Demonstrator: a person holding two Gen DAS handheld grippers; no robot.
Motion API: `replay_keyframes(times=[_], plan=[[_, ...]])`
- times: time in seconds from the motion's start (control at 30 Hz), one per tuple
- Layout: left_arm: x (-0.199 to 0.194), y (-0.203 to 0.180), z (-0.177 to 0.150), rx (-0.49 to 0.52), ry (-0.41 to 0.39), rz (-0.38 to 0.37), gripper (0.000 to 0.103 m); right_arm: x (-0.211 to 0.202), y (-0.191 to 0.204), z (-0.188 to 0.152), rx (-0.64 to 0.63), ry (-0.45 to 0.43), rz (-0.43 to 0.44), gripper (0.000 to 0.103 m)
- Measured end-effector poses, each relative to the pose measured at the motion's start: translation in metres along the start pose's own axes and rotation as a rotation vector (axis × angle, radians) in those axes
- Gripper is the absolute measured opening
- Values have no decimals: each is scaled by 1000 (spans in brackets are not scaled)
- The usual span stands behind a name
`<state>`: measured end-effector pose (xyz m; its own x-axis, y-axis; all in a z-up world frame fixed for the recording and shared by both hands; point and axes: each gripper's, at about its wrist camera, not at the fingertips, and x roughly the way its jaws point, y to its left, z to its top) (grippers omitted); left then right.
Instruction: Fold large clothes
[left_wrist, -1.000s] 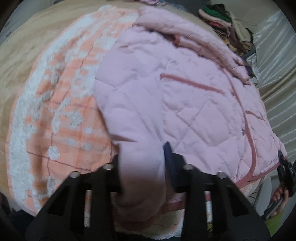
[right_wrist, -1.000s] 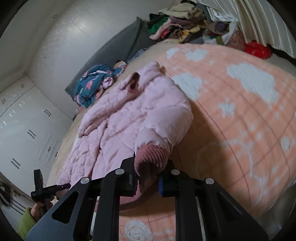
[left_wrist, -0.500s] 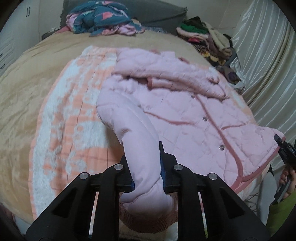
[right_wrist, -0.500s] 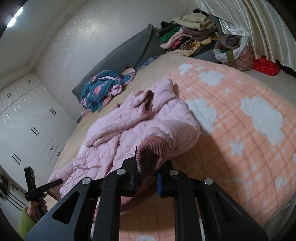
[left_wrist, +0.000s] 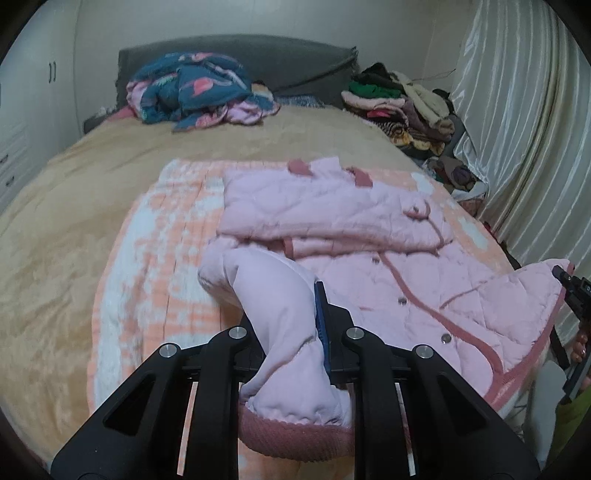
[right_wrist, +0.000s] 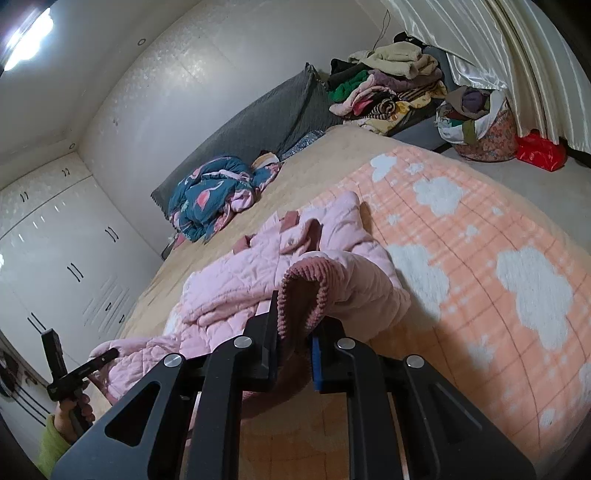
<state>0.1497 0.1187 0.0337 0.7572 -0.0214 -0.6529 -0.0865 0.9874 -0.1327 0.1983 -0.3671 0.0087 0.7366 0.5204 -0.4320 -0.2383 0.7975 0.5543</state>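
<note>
Beige bedding covers a wide bed (left_wrist: 55, 229) with a dark grey padded headboard (left_wrist: 295, 62) against the far wall, white wardrobe doors (right_wrist: 55, 258) on one side and pale satin curtains (left_wrist: 524, 129) on the other. Spread over the foot end of that bed lies an orange-and-white fleece blanket (right_wrist: 498, 266) patterned with clouds. On the blanket rests the pink quilted jacket (left_wrist: 332, 210) with darker pink ribbed trim and snap buttons, its front facing up and its collar toward the headboard. A crumpled teal-and-pink floral quilt (left_wrist: 192, 92) sits on the bed just below the headboard, and a heap of mixed folded clothes (left_wrist: 399, 107) is stacked beside the headboard on the curtain side.

The left gripper (left_wrist: 288, 325) is pinched tight on one sleeve of the jacket, with the ribbed cuff hanging toward the camera and the sleeve arching up off the blanket. The right gripper (right_wrist: 293, 339) is likewise clamped on the other sleeve, the dark pink ribbed cuff (right_wrist: 303, 284) standing up between its black fingers. In the right wrist view the left gripper appears at the jacket's far edge, gripped by a hand (right_wrist: 75, 402) in a green sleeve (right_wrist: 51, 443).
</note>
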Motion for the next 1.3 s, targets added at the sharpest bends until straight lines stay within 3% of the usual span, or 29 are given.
replay_keyframes(times=[0.83,1.3], plan=[[30,11,75,-35,-66,23,11,54,18,84,-9,-66,-6,12],[66,35,106,-108,-79,42,12,129,16,140,22,-56,-21,12]])
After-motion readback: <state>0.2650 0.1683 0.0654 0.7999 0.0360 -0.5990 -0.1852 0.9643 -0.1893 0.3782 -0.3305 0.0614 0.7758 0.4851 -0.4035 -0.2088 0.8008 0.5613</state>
